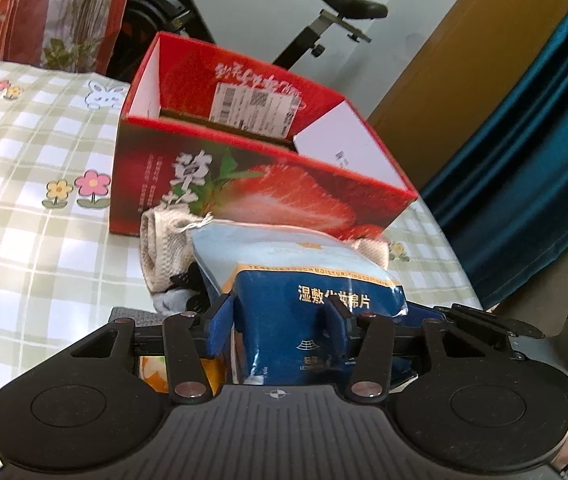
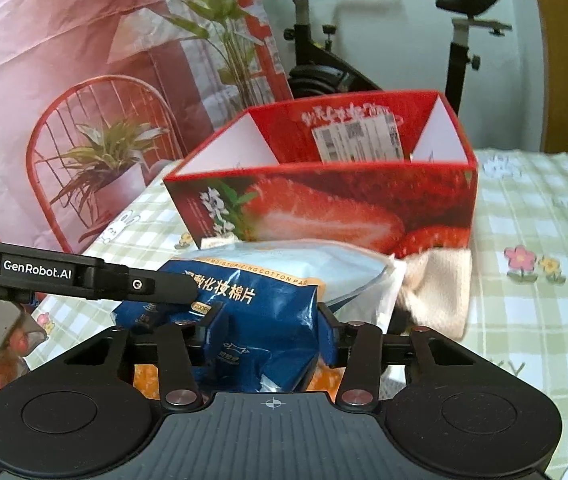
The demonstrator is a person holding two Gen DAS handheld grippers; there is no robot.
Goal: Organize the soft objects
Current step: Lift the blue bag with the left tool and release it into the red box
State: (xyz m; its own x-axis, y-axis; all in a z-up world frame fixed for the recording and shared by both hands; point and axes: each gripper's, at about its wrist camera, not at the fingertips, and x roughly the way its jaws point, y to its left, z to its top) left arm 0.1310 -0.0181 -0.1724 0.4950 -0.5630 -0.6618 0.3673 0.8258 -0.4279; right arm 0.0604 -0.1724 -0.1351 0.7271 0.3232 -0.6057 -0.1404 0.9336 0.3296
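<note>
A blue and pale plastic bag of cotton pads [image 1: 304, 280] is pinched in both grippers, just in front of an open red strawberry box [image 1: 243, 168]. My left gripper [image 1: 284, 320] is shut on the bag's near end. My right gripper [image 2: 267, 320] is shut on the same bag [image 2: 251, 296] from the other side, and the left gripper's arm [image 2: 83, 278] crosses that view. A beige knitted cloth [image 1: 159, 248] lies under the bag, against the box [image 2: 324, 200]; it also shows in the right wrist view [image 2: 436, 288].
A green-checked tablecloth [image 1: 23, 184] with flower prints covers the table. An exercise bike [image 2: 324, 60] stands behind the box. A floral sheet [image 2: 83, 60] hangs behind the table. A teal curtain [image 1: 532, 160] hangs beyond the table edge. Something orange [image 2: 145, 380] lies under the grippers.
</note>
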